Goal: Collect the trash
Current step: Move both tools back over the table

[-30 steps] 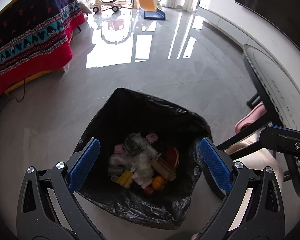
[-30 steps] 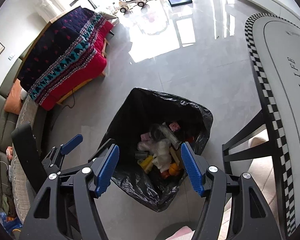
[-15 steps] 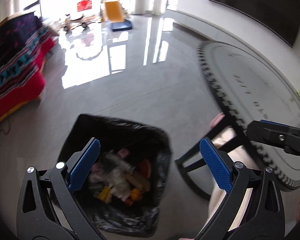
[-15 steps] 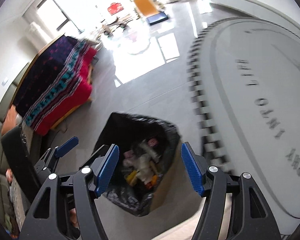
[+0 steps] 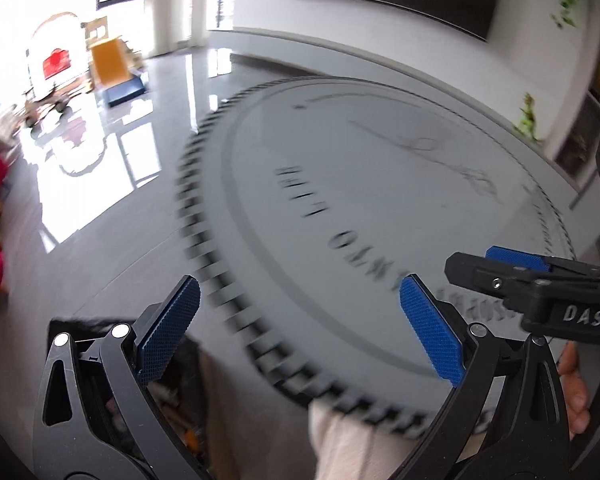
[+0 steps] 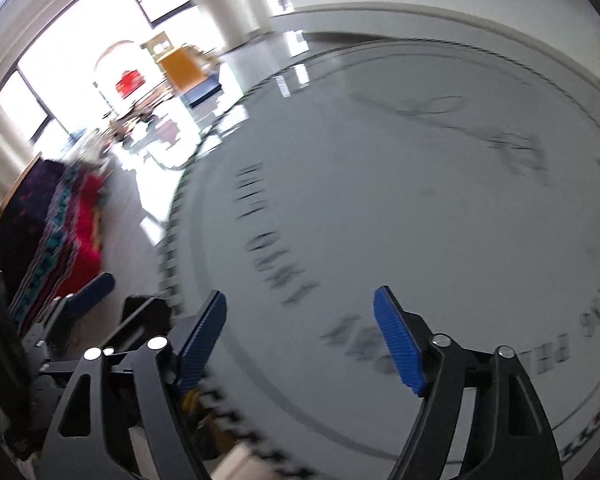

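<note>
The left wrist view alone shows the right gripper from the side, entering at the right edge with a blue pad and black frame marked "DAS", and a person's hand behind it. The right wrist view alone shows the left gripper low on its left, plus a dark, red and teal patterned blanket beyond it.

Two grippers are in view, each with two blue ribbed pads. The left gripper stands spread wide with nothing between its pads. The right gripper is also spread, its jaws having just been opening, with nothing between them.

One round grey table with a black-and-white checked rim and blurred lettering fills the space ahead of both grippers; its top is bare. One black trash bag, holding mixed rubbish, sits on the floor below and behind the left gripper's left finger, partly hidden by it. In the right wrist view the bag is a dark patch left of the right gripper's left finger, just off the table's rim.

The table's near rim curves under both grippers. Left of it lies open glossy grey floor running to bright windows, where an orange toy slide stands.
</note>
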`<state>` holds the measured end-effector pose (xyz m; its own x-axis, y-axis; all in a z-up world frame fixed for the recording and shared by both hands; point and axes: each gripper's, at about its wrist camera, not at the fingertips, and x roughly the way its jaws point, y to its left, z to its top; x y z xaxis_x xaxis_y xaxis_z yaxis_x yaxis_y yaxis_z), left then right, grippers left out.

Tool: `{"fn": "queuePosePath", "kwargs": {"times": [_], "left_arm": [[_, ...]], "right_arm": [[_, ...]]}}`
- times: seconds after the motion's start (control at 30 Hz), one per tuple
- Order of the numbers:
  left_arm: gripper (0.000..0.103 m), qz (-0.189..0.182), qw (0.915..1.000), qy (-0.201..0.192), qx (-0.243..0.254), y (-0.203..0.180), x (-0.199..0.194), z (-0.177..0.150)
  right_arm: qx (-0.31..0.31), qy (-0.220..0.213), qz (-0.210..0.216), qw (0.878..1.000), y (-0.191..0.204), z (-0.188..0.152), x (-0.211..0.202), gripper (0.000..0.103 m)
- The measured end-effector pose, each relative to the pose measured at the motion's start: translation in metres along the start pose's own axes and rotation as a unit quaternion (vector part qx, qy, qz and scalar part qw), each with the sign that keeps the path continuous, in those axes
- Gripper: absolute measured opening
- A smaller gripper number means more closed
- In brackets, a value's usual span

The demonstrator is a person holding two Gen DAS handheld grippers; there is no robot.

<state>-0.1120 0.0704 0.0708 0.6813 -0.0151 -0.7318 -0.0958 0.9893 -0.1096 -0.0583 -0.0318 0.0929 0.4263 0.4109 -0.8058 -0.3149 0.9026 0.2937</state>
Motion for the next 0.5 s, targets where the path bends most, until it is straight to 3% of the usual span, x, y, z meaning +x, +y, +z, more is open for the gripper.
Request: {"fn": "queuePosePath", "kwargs": {"times": [0.27,0.5], "left_arm": [[0.097,-0.044,0.9980,0.016,0.043,-0.064,0.045,0.024],[0.097,-0.044,0.9958,0.028,0.075,-0.099,0.085,0.033]], "right_arm": [[0.057,-0.029,-0.081,0.995,-0.084,0.003,-0.001,0.083],[0.077,-0.036,-0.133,0.987,-0.125,-0.001,0.010,0.083]]}}
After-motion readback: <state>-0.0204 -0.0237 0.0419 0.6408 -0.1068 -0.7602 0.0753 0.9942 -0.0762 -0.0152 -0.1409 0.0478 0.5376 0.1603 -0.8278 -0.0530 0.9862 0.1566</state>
